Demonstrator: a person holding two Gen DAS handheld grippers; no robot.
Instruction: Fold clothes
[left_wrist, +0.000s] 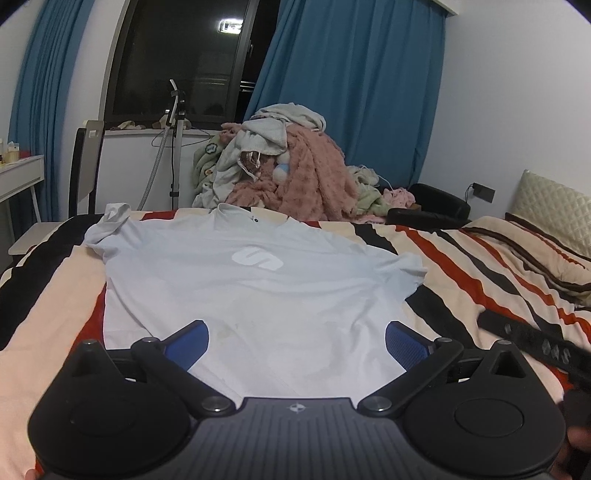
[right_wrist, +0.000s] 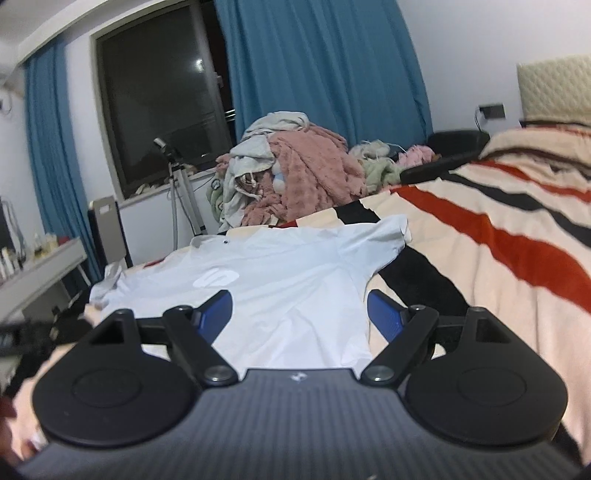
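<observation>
A pale blue T-shirt (left_wrist: 236, 280) with a white logo lies spread flat on the striped bed, collar at the far end. Its left sleeve is bunched up and its right sleeve is spread out. My left gripper (left_wrist: 297, 341) hovers open over the shirt's near hem, blue pads wide apart with nothing between them. In the right wrist view the same T-shirt (right_wrist: 295, 273) lies ahead. My right gripper (right_wrist: 299, 312) is open above the shirt's lower right part, its right finger past the side edge over the blanket.
The striped blanket (left_wrist: 480, 266) covers the bed to the right. A heap of pink and grey laundry (left_wrist: 288, 166) stands beyond the shirt. A chair (left_wrist: 86, 170), a stand (left_wrist: 177, 147) and a white desk (left_wrist: 18, 177) are at far left. The other gripper shows blurred (left_wrist: 535, 339).
</observation>
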